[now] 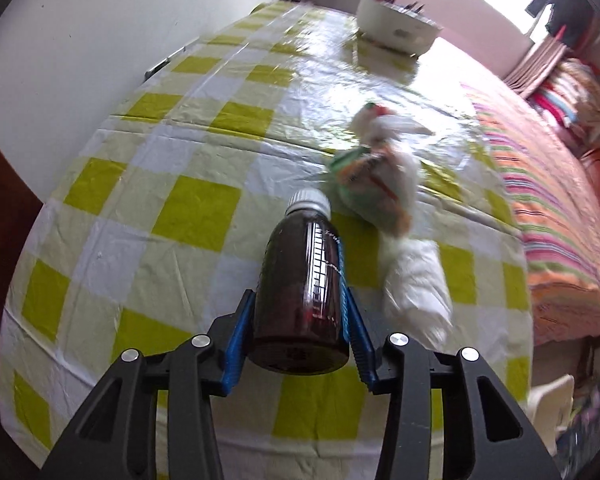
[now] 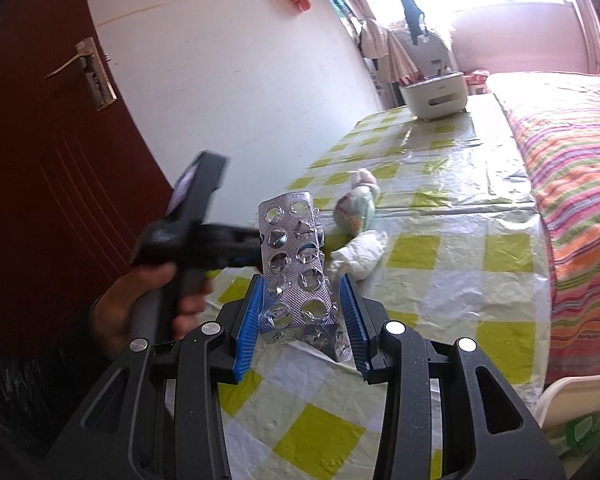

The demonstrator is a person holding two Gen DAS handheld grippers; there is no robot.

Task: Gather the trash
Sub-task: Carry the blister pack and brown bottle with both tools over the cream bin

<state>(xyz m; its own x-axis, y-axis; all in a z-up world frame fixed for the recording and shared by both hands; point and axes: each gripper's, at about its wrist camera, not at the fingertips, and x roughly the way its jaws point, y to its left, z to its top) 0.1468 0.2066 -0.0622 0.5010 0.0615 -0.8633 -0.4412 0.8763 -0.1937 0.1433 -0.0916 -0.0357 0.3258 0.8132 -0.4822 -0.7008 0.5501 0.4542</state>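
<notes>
My left gripper [image 1: 302, 300] was clamped on a dark brown bottle [image 1: 302, 292], white cap pointing away, above the checked tablecloth [image 1: 171, 184]. My right gripper [image 2: 302, 300] pinched an empty blister pack [image 2: 297, 268] upright between its blue pads. A crumpled wrapper [image 1: 376, 176] and white tissue [image 1: 416, 284] lay on the cloth just beyond, a white container [image 1: 396, 26] at the far end.

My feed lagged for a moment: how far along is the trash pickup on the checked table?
Nothing shows as binned yet; no bin is in view. In hand: the left gripper is shut on the brown bottle, and the right gripper is shut on the empty blister pack. Left on the checked tablecloth: the crumpled wrapper bundle and the white tissue wad.
</notes>
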